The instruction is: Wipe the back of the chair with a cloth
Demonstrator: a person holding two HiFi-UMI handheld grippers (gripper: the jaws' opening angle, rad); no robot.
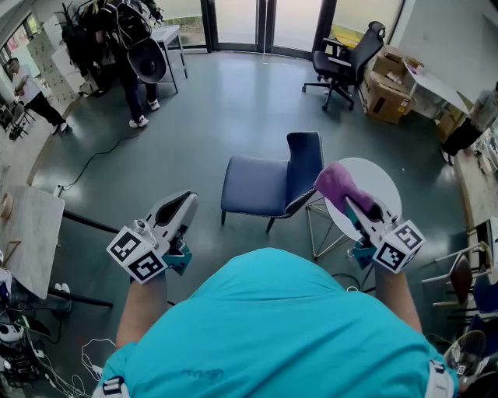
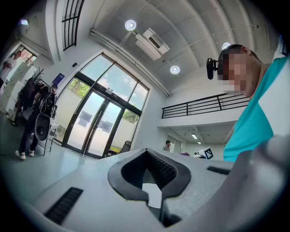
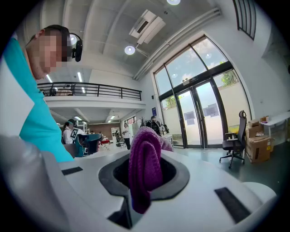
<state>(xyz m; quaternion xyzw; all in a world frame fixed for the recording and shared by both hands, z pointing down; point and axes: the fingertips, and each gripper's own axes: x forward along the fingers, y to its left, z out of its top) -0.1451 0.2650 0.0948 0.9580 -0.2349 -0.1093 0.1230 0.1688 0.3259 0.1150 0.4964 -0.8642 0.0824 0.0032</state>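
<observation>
While the person in the teal shirt stands over a smooth grey floor [image 1: 226, 109], the room spreads wide and open around them. At the far left a pale table [image 1: 31, 233] juts in from the edge. Beyond it several people [image 1: 136, 85] stand by racks of dark gear, with a thin cable [image 1: 97, 155] trailing across the floor nearby. Tall glass doors [image 1: 237, 19] close off the far wall.

Low at the left, the left gripper [image 1: 183, 204] is held out above bare floor, well apart from the furniture. Its own view shows the dark pads [image 2: 174, 170] drawn together with nothing caught between them, tilted up toward a high white ceiling [image 2: 190, 31] with round lights and a balcony railing [image 2: 204, 105].

At the middle stands the blue chair [image 1: 257, 186], its seat toward the left and its upright back toward the right. Just to the right of that back, near its top edge, hangs the purple cloth [image 1: 336, 185]. Whether the cloth touches the back cannot be told from above. The right gripper [image 1: 354, 204] has the cloth clamped. In its own view the knitted fabric [image 3: 145, 172] bulges up and folds over from between the closed pads.

Behind the cloth and gripper sits a round white table [image 1: 381, 183] on thin metal legs, close beside the chair. Farther right and back, a black office chair [image 1: 346, 62] stands near cardboard boxes [image 1: 385, 93] against the wall.
</observation>
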